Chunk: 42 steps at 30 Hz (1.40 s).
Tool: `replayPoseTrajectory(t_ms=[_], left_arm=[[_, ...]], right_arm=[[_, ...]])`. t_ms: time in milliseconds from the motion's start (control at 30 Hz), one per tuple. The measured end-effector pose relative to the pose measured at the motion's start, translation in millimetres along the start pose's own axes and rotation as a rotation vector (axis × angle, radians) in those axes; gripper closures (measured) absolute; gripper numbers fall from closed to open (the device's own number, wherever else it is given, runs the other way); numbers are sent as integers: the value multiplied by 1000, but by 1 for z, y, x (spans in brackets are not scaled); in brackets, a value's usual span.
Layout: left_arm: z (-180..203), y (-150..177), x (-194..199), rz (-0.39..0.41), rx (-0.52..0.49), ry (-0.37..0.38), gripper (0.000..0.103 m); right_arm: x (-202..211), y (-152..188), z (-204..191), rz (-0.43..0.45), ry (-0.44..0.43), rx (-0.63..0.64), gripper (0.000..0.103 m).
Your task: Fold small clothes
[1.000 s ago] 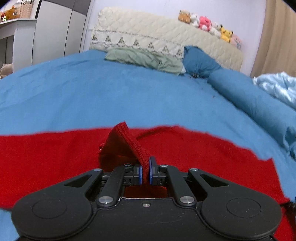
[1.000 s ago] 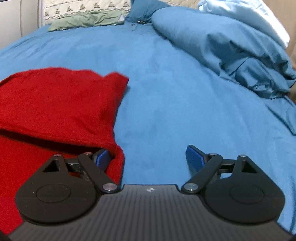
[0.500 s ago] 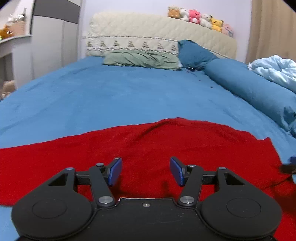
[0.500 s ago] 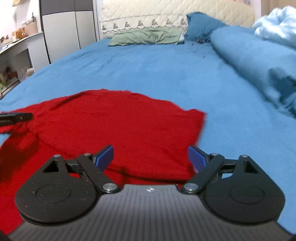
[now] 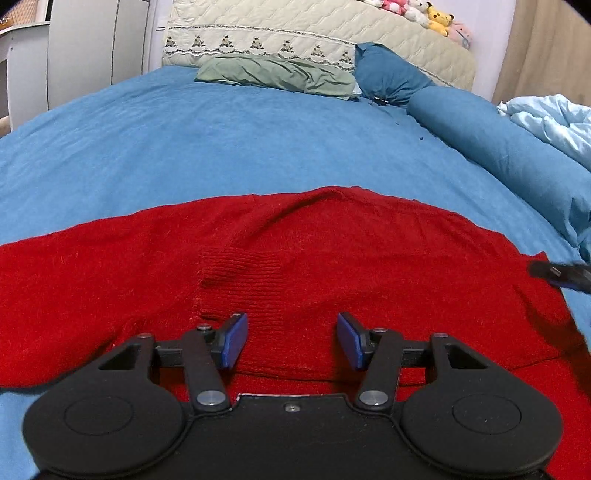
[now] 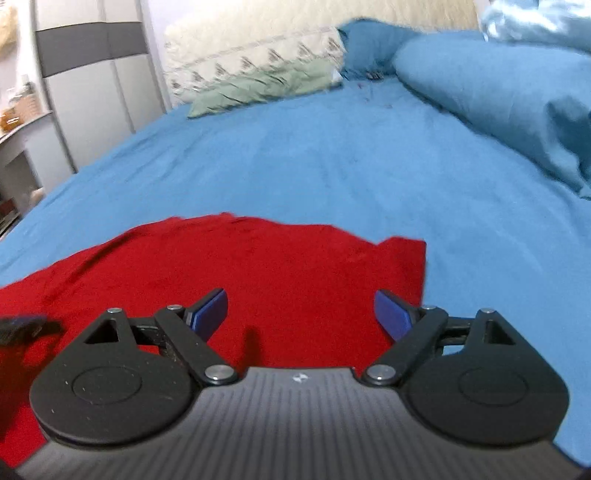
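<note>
Hovering over the sweater (image 5: 332, 258), left gripper (image 5: 291, 339) spread wide, empty; ribbed cuff (image 5: 240, 280) lies flat just ahead of it. Right gripper (image 6: 301, 314) likewise wide, empty, above the sweater's right corner. Sweater flat on blue sheet (image 5: 221, 140). Beyond the sweater: green pillow (image 5: 277, 75), blue pillow (image 5: 388, 77), headboard (image 5: 295, 33).

- sweater (image 5: 332, 251): bright red, with a ribbed cuff (image 5: 240, 280)
- bedsheet (image 5: 184, 147): plain blue
- pillow (image 5: 277, 75): pale green
- headboard cover (image 5: 295, 33): cream, quilted, patterned trim
- finger pads (image 5: 234, 339): blue on black grippers
</note>
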State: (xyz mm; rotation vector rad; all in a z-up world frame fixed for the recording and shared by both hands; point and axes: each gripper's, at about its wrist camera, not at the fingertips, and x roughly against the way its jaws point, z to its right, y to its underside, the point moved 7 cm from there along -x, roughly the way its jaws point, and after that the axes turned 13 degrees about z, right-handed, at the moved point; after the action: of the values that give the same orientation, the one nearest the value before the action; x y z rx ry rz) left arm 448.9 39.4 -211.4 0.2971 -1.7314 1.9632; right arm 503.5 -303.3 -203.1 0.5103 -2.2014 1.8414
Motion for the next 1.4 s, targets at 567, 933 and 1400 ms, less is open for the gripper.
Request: replayPoseTrajectory(t_ms=[567, 933, 1400], left_arm=[[-19, -44, 86, 123, 47, -60, 33], [-197, -57, 165, 252, 312, -359, 6], [-359, -6, 181, 206, 599, -562, 43]], right_arm=[[54, -30, -14, 27, -25, -42, 0], [109, -29, -111, -28, -127, 40, 0], [71, 7, -217, -96, -231, 139, 0]])
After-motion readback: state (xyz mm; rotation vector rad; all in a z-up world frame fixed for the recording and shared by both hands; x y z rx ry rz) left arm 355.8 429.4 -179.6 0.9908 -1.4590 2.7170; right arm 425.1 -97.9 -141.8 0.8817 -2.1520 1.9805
